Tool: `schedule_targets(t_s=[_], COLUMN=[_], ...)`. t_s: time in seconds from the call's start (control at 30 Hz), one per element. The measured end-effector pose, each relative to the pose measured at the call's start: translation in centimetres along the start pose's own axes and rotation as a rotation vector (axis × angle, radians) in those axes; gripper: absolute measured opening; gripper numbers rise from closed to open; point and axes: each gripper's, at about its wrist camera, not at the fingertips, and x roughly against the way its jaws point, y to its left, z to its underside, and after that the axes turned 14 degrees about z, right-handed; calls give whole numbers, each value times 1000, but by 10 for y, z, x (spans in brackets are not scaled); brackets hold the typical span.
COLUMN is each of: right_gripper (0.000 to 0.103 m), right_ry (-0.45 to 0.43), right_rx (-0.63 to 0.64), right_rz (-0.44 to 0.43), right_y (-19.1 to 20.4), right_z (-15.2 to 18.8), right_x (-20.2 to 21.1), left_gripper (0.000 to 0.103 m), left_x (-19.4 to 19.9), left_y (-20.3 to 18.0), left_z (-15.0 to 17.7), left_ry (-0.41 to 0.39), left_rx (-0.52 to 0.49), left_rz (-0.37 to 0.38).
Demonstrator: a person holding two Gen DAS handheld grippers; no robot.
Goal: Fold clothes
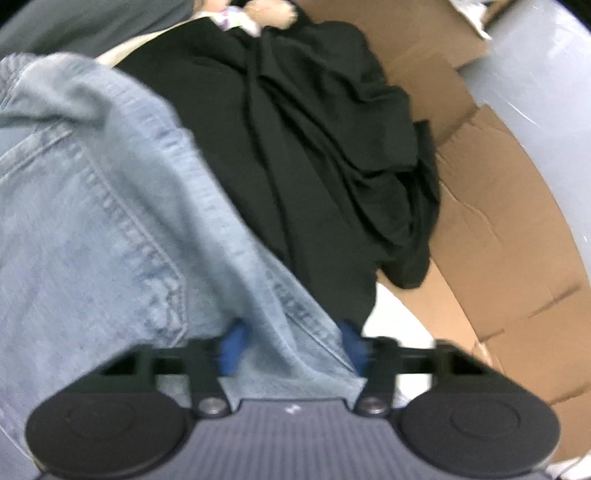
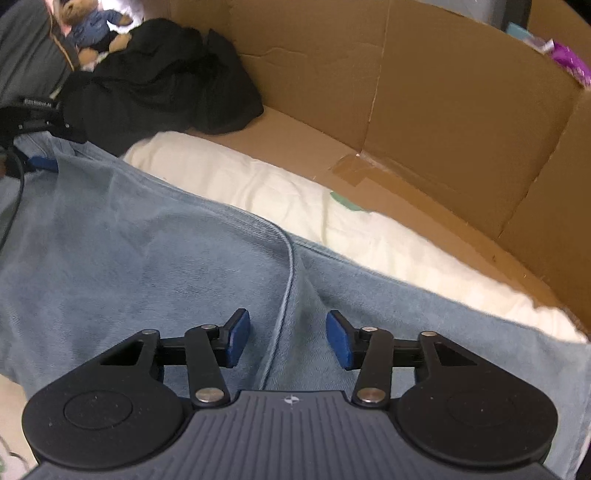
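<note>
The left gripper [image 1: 291, 343] holds a fold of the light-blue denim jeans [image 1: 96, 206]: the cloth passes between its blue-padded fingers [image 1: 232, 347], both pads largely buried in it, so the fingers are closed on the denim. The right gripper [image 2: 288, 338] has its fingers [image 2: 238, 338] spread apart with nothing between them; a raised seam ridge of the jeans [image 2: 147, 258] runs directly below the gap. The jeans lie spread over a cream-coloured cushion [image 2: 258, 184], which extends beyond the right fingers, inside a brown cardboard enclosure [image 2: 443, 110]. A crumpled black garment [image 1: 314, 147] lies ahead of the left fingers and far ahead, to the left, of the right fingers. Judged step: one side of the jeans is secured while the other side awaits a grasp; this arrangement fits either the start of a fold or a release after one, and the pictures do not settle which. Any next grasp by the right gripper calls for lowering the fingers astride the ridge so that both pads meet cloth. Hard to make out: the left view is motion-blurred; the outline, waistband and hems of the jeans are cut off; the layer count cannot be told. A brown soft-toy bear [image 2: 92, 26] sits far ahead of the right fingers, partly cropped.
</note>
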Motion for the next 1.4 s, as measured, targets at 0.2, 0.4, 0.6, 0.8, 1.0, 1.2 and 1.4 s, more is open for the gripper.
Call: schedule_targets(t_s=[0.2, 0.4, 0.6, 0.8, 1.0, 1.2, 1.4], right_gripper=[4, 4, 4, 8, 45, 51, 57], right_ry=[-22, -46, -31, 44, 63, 48, 18], right_rx=[-46, -46, -56, -82, -198, -191, -165], right_rz=[50, 63, 77, 71, 47, 47, 38], right_y=[-19, -32, -33, -33, -54, -60, -50], right_z=[-2, -8, -12, -13, -4, 9, 16], right_x=[1, 3, -6, -30, -15, 21, 59], left_gripper=[7, 6, 6, 8, 31, 51, 56], left_x=[7, 9, 0, -10, -4, 18, 44], left_y=[11, 20, 25, 35, 19, 3, -3], left_z=[-6, -11, -18, -16, -19, -9, 6], left_ry=[-43, -87, -105, -106, -62, -55, -28], left_rx=[43, 89, 105, 108, 14, -34, -53], left_rz=[29, 51, 52, 57, 59, 41, 55])
